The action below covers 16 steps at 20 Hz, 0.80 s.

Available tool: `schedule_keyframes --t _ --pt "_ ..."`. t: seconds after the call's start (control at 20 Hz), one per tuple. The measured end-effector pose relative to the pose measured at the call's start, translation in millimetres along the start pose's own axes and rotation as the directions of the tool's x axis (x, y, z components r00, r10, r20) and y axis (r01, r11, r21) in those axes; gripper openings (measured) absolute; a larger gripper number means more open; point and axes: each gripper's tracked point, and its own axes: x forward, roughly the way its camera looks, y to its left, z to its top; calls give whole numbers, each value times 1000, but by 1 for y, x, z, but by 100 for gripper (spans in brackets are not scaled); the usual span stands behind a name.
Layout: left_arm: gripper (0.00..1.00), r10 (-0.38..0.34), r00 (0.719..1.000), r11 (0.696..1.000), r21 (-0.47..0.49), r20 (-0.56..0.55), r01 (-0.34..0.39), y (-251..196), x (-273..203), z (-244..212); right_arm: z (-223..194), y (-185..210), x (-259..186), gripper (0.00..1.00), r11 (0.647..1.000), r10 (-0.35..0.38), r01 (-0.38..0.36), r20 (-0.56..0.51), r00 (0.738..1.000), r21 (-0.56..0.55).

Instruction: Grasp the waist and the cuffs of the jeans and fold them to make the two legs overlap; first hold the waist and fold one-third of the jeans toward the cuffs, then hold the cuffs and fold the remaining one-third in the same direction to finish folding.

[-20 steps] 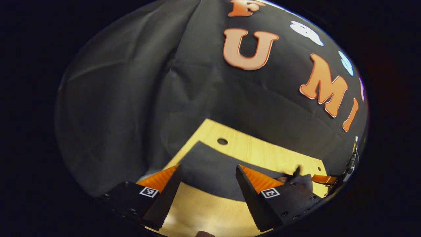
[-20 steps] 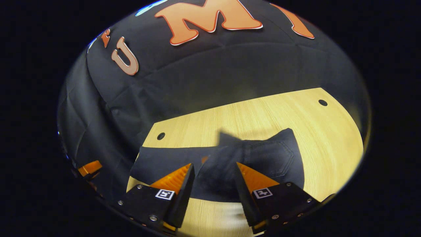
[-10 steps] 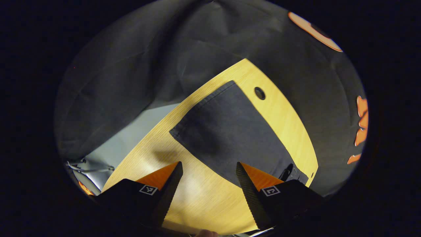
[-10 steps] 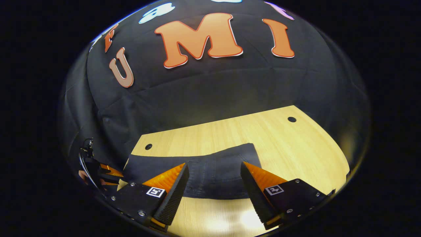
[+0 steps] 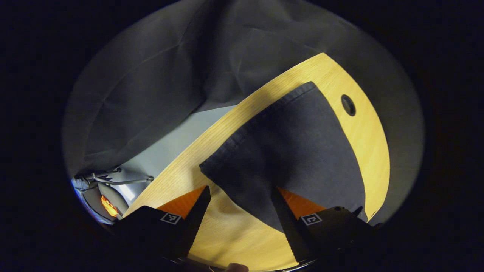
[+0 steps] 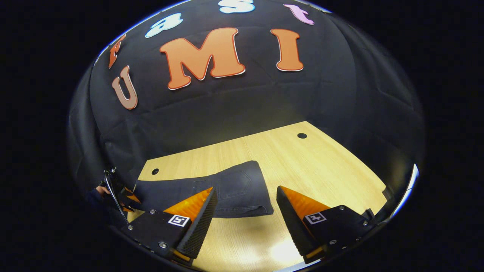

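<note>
The jeans [image 6: 211,190] lie flat on the pale wooden table [image 6: 314,166], toward its left side in the right gripper view, with the cuff end [image 5: 261,121] spread out ahead of the left gripper [image 5: 238,211] in the left gripper view. They are dark, almost black denim with a matte, slightly grainy weave, a stitched hem along the cuffs and a back pocket [image 6: 236,185] outlined in seams near the thicker, doubled edge closest to the right gripper [image 6: 245,215]. The cloth is likely fairly heavy and soft but with some body, so it should drape and sag when lifted yet hold a crease once laid down; it is not fragile and the rough weave should not slip easily between ridged fingers. The best holds look to be the hemmed cuff corners, where the layers are thick enough to pinch all together, and both legs need catching at once or one will probably slide off. Both grippers stand with their fingers wide apart and grip nothing; the left one hovers just over the near cuff corner, the right one just off the folded edge. The table top is smooth, with wood grain and round holes [image 6: 301,135] near its far edge.
</note>
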Motion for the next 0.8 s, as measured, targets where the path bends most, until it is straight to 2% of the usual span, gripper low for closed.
schedule_keyframes --t 0.05,0.2,0.3,0.4,0.45,0.55,0.65,0.7,0.8 --pt "98 36 999 999 3 -11 -36 1 1 2 0 0 -1 95 1000 -2 2 2 1000 13" --pt "97 56 998 998 14 10 -56 -6 0 5 -7 -3 3 95 999 -15 16 -12 1000 48" --pt "98 48 997 998 29 53 -50 -6 -1 5 -17 -3 6 95 998 -9 10 -29 1000 59" --pt "97 21 993 995 99 114 -33 -12 -6 7 -24 1 5 95 998 9 -7 -41 999 62" --pt "84 0 990 990 140 144 -20 -18 -4 7 -25 3 5 95 998 15 -13 -45 999 55" --pt "47 -92 969 976 214 229 42 -40 -1 11 -22 4 4 95 999 26 -24 -40 999 45" --pt "11 -111 954 957 290 277 27 -42 3 11 -15 1 3 95 998 43 -41 -27 999 52" --pt "6 -122 954 952 303 273 35 -39 -6 2 -11 -3 4 95 998 43 -42 -23 999 50" --pt "5 -181 932 953 290 314 87 -48 -26 7 -7 -15 7 95 998 41 -40 -23 999 38"
